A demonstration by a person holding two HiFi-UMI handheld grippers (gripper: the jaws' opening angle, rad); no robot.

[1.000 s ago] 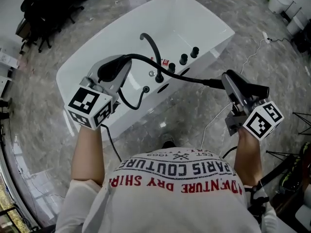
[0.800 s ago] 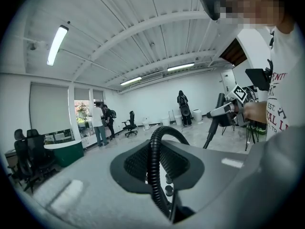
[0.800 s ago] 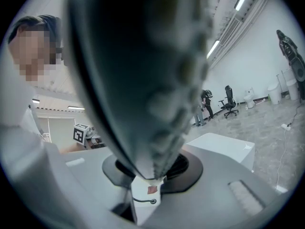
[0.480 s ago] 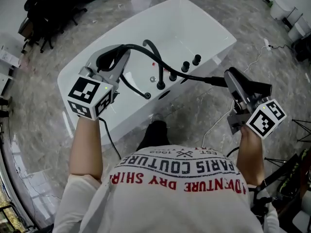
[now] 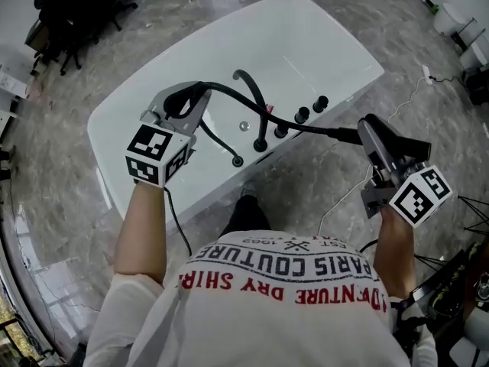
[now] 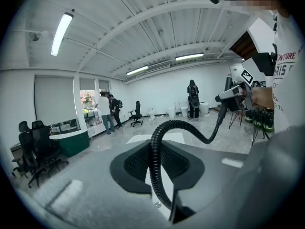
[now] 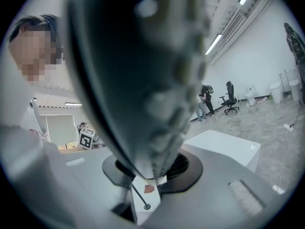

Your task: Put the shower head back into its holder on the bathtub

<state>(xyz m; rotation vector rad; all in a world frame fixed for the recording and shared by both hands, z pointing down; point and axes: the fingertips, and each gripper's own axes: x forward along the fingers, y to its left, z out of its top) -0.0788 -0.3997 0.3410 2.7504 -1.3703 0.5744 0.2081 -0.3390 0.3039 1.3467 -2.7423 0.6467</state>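
Observation:
The dark grey shower head (image 5: 372, 140) is clamped in my right gripper (image 5: 382, 155), out over the floor to the right of the white bathtub (image 5: 321, 21). It fills the right gripper view as the shower head (image 7: 143, 80) between the jaws of the right gripper (image 7: 143, 194). Its black ribbed hose (image 5: 298, 125) runs left across the tub deck to my left gripper (image 5: 189, 98), which is shut on it above the tub. From there the hose loops down into a black fitting (image 5: 238, 161) on the deck. The hose (image 6: 153, 171) rises from the left gripper (image 6: 167, 209).
A black curved spout (image 5: 250, 90) and black knobs (image 5: 302, 115) stand along the tub's near deck. A thin cable (image 5: 344, 197) lies on the marble floor by my right side. Office chairs (image 5: 69, 14) are far left, white bins (image 5: 451, 17) far right.
The left gripper has moved right and down toward the tub deck with the hose. The right gripper has drifted slightly right with the shower head. Both grips are unchanged.

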